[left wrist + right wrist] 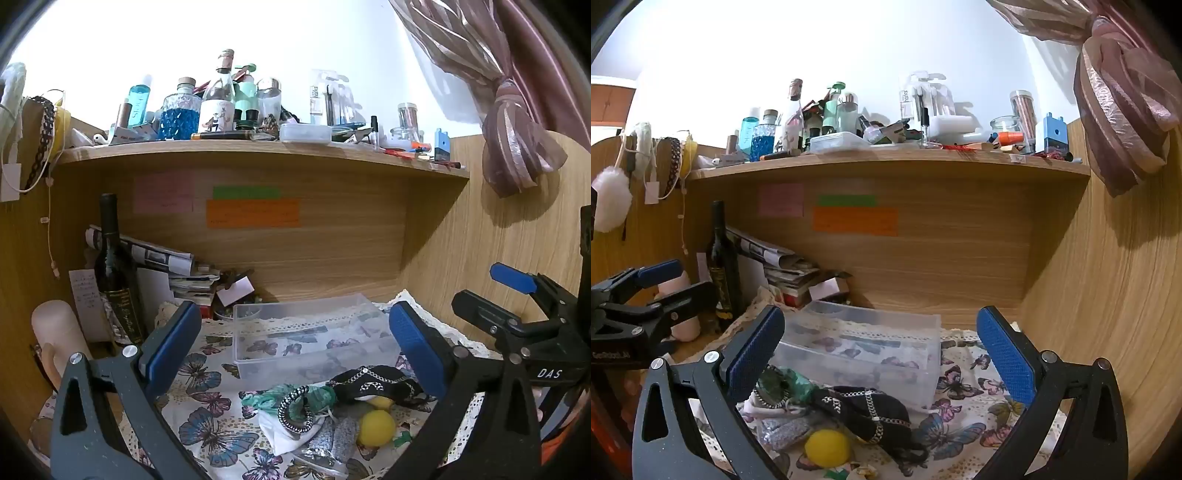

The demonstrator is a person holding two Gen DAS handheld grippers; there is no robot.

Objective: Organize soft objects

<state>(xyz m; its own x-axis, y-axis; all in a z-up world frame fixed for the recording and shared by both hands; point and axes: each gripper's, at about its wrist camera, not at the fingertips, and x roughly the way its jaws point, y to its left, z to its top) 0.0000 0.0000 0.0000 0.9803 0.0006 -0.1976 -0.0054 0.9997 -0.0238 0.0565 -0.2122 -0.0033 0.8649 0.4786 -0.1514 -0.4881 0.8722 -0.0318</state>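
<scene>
A pile of soft items lies on the butterfly cloth [207, 417] in front of a clear plastic box [310, 332]: a yellow ball [376, 426], a black pouch with chains [373, 384], a green fabric piece [280, 398], a striped band [291, 410] and a glittery silver item [332, 439]. My left gripper [295, 347] is open above the pile. In the right wrist view the box [864, 354], black pouch [864, 410] and yellow ball [827, 446] lie between the open fingers of my right gripper [882, 354]. Both grippers are empty.
A dark wine bottle [114, 273], stacked papers [177, 266] and a pale bottle [55, 332] stand at the left. A wooden shelf [258, 151] crowded with bottles overhangs the desk. A wooden side wall [1108, 295] and a pink curtain [1123, 110] are on the right.
</scene>
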